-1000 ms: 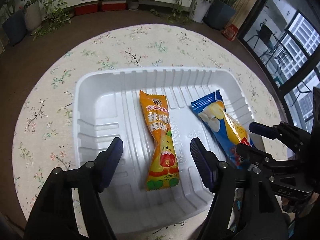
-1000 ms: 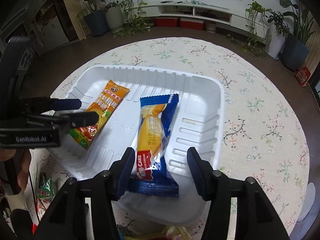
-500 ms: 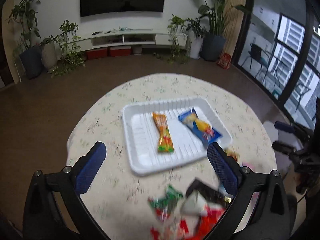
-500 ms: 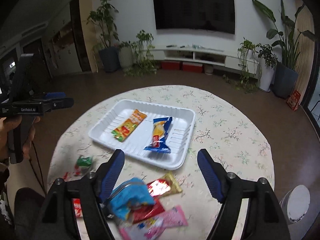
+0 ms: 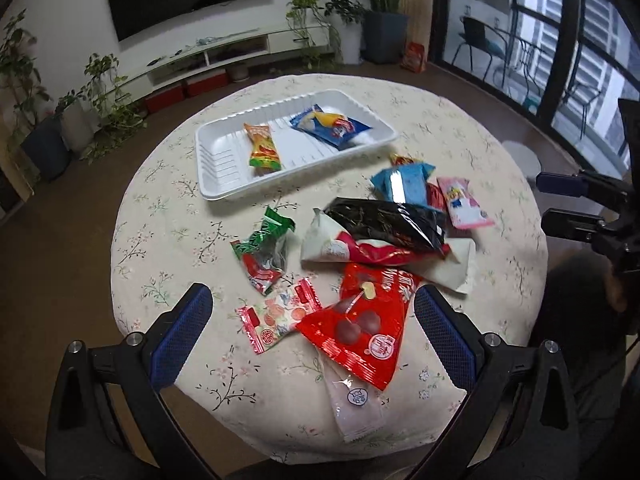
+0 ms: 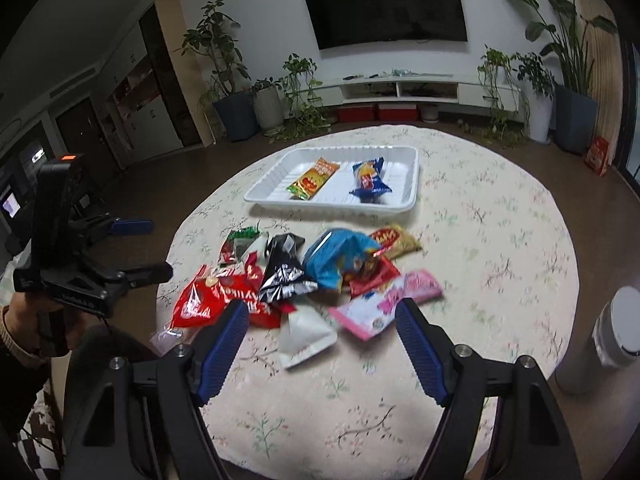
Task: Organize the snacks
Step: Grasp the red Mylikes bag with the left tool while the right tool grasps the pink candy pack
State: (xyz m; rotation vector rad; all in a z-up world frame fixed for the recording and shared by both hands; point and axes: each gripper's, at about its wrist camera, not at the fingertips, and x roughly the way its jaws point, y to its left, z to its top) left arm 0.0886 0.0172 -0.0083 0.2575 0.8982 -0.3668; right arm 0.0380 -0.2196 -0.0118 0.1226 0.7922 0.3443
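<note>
Left wrist view: the left hand-held gripper [image 5: 312, 328] hangs over the near edge of the round bench [image 5: 480, 128], fingers spread wide, nothing between them; its jaws have just been opening.
Right wrist view: the right hand-held gripper [image 6: 320, 340] also stands spread and empty, jaws just opened wider, above the near side of the snack pile [image 6: 304, 276].
Tray: the white tray [image 5: 216, 184] sits on the far half of the bench and holds an orange packet [image 5: 262, 148] and a blue packet [image 5: 330, 126], side by side and apart.
Loose snacks: all lie between the tray and the two hand-held grippers, on the near half of the bench.
Nearest to left: the red cherry packet [image 5: 360, 324] lies just ahead between the spread fingers, its long axis running near-to-far and leaning left; the small peach packet [image 5: 276, 314] is just left of it.
Nearest to right: the white pouch [image 6: 304, 332] and the pink packet [image 6: 384, 304] lie just ahead of its fingertips, the pink one slanting up to the right.
Likely next: each hand probably picks from its own side.
Hard to make out: the pile overlaps heavily, so packets under the black packet [image 5: 388, 224] are partly hidden; the right view is blurred, printing unreadable.
</note>
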